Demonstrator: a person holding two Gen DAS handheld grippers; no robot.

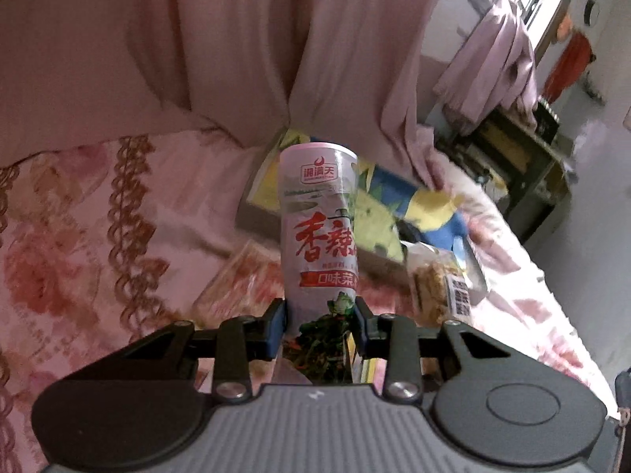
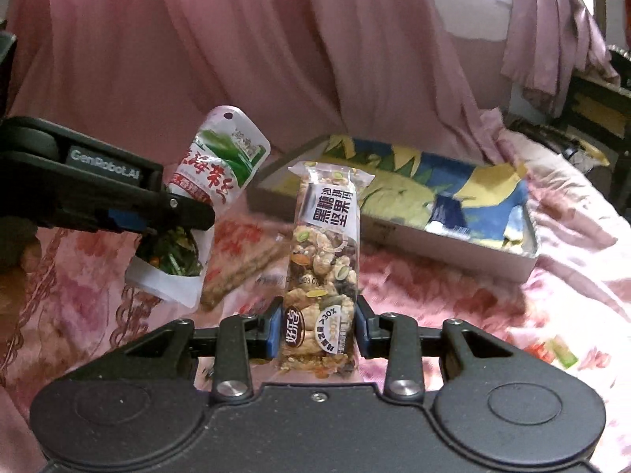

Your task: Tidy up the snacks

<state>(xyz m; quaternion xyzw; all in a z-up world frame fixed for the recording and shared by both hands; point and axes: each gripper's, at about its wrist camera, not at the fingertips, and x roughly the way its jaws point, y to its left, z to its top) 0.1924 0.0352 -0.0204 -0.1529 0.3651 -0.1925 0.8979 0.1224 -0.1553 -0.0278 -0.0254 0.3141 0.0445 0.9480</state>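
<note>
Pink curtains (image 2: 244, 39) fill the upper half of both views, and below them the bed (image 2: 453, 299) spreads its pink flowered cover across the lower frame. On the bed, right of centre in the right wrist view, sits the shallow box (image 2: 508, 266) with a blue and yellow lining; I judge it to be where the snacks belong, which is why I hold both packets up and pointed toward it.

My left fingers (image 1: 320, 325) are closed narrowly on the lower end of the white pickled-vegetable pouch (image 1: 319, 213), which stands up from them through the middle of the left view. The left gripper (image 2: 173, 213) also shows at the left edge of the right view, the pouch clamped crosswise.

My right fingers (image 2: 319, 329) are pressed nearly together on the bottom of the clear nut bar (image 2: 325, 252), which rises upright from between the blue pads. A loose snack stick (image 2: 240, 272) lies on the bed between the two packets.
</note>
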